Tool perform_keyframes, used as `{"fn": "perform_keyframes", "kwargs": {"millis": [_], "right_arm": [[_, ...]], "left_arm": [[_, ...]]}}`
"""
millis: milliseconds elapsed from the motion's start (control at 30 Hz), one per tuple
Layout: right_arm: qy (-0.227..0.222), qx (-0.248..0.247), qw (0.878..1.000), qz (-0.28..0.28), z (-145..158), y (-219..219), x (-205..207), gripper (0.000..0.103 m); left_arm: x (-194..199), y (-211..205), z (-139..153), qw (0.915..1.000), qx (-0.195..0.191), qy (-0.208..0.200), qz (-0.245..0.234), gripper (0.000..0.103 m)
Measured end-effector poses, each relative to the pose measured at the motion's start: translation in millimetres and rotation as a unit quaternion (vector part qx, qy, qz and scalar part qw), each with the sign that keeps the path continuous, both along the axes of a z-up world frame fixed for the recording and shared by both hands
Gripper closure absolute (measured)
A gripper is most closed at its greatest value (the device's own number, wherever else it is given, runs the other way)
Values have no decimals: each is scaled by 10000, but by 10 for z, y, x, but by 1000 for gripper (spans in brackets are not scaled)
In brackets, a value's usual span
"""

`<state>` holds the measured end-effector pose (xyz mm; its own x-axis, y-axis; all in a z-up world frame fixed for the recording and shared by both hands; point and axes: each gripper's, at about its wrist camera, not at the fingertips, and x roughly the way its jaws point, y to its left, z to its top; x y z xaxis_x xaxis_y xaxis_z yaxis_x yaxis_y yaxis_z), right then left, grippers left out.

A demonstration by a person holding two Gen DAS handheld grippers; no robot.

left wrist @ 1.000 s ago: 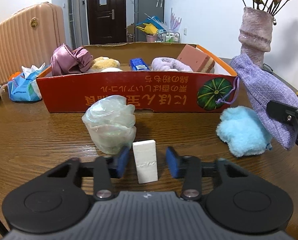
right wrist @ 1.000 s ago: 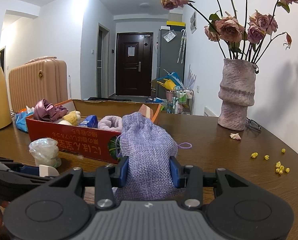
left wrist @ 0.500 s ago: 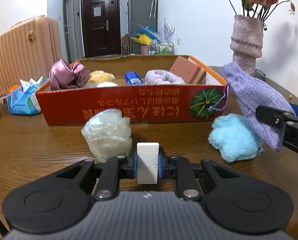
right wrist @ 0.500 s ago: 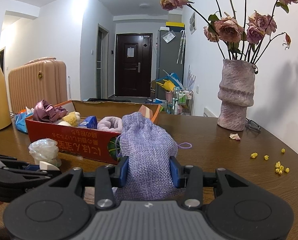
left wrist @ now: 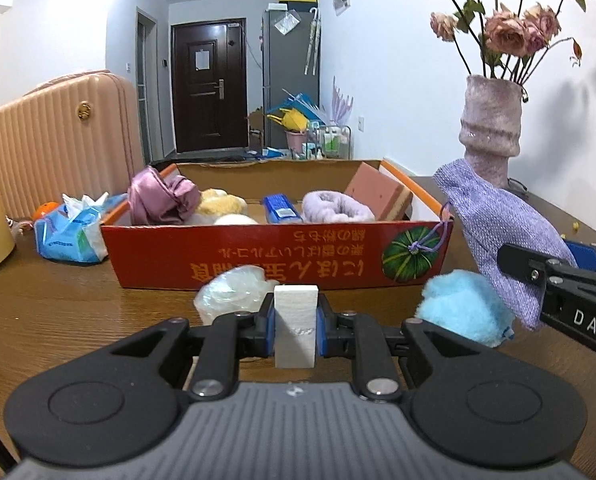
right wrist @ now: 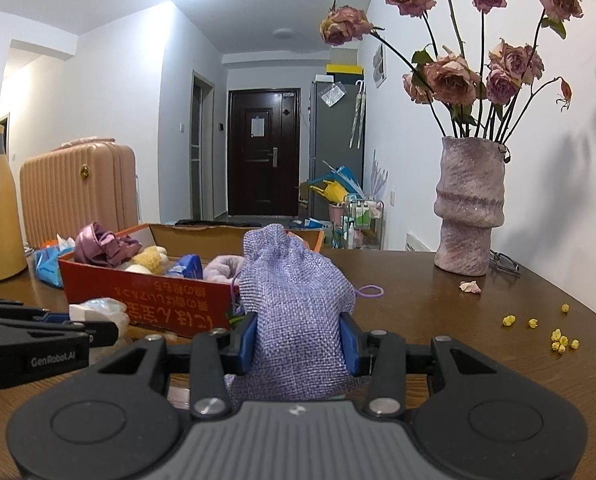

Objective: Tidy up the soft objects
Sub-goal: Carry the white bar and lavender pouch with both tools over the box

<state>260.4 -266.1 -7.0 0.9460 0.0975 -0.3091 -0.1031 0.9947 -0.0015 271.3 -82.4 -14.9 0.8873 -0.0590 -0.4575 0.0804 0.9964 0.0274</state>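
My left gripper is shut on a white foam block and holds it upright above the table, in front of the red cardboard box. My right gripper is shut on a purple woven pouch, held near the box's right end; the pouch also shows in the left wrist view. The box holds a pink satin cloth, a yellow plush, a blue packet, a lilac fuzzy item and a brown sponge.
A crumpled clear plastic bag and a light blue fluffy ball lie on the wooden table before the box. A tissue pack lies left of the box. A vase of dried roses stands at the back right. Yellow bits are scattered on the right.
My left gripper closed on the white block and lifted it off the table. The right gripper kept its hold on the pouch and barely moved.
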Motion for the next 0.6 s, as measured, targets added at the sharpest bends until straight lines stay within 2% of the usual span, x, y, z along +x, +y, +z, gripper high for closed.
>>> {"fn": "perform_keyframes", "kwargs": {"millis": [600], "right_arm": [[-210,163,9996,-74,27,327,-167,62]], "left_arm": [[-238,347,179,9989,-213,-378,193,84]]}}
